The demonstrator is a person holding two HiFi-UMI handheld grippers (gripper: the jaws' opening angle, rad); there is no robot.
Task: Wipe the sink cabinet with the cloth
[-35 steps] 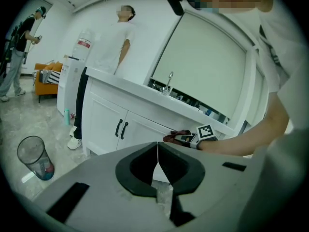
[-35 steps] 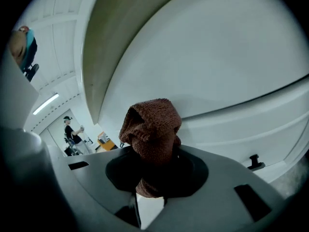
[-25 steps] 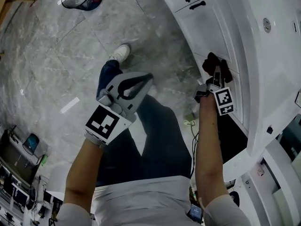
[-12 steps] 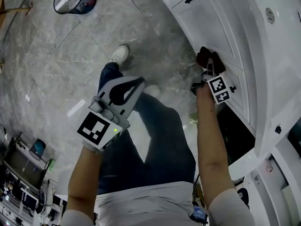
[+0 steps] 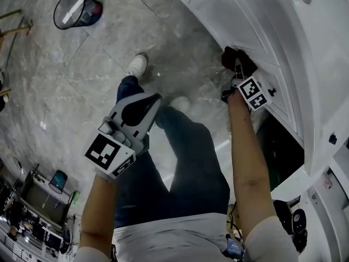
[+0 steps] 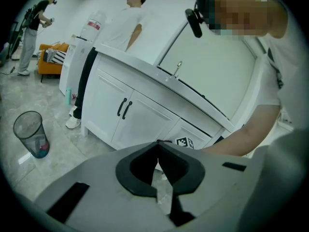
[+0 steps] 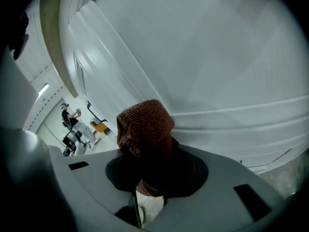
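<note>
**Fingers of the right gripper [image 7: 147,175] pinch the cloth [image 7: 145,122] at the sink cabinet [image 7: 217,57]**

The fingers are clamped on the lower part of the brown cloth. Its bunched upper end sticks out past the tips, right at a white door panel of the cabinet. Whether the cloth actually touches the panel cannot be told. In the head view this gripper is stretched out at arm's length to the cabinet front, with the dark cloth at the edge of a recessed door.

The fingers of the left gripper [image 6: 157,149] are pressed together at the tips, with nothing between them. It is held well apart from the cabinet, over the person's thigh and the grey marbled floor [image 5: 82,70].

Further out, a mesh wastebasket [image 5: 76,10] stands on the floor, far from both grippers. A pair of black door handles [image 6: 123,109] shows on the cabinet front.
</note>
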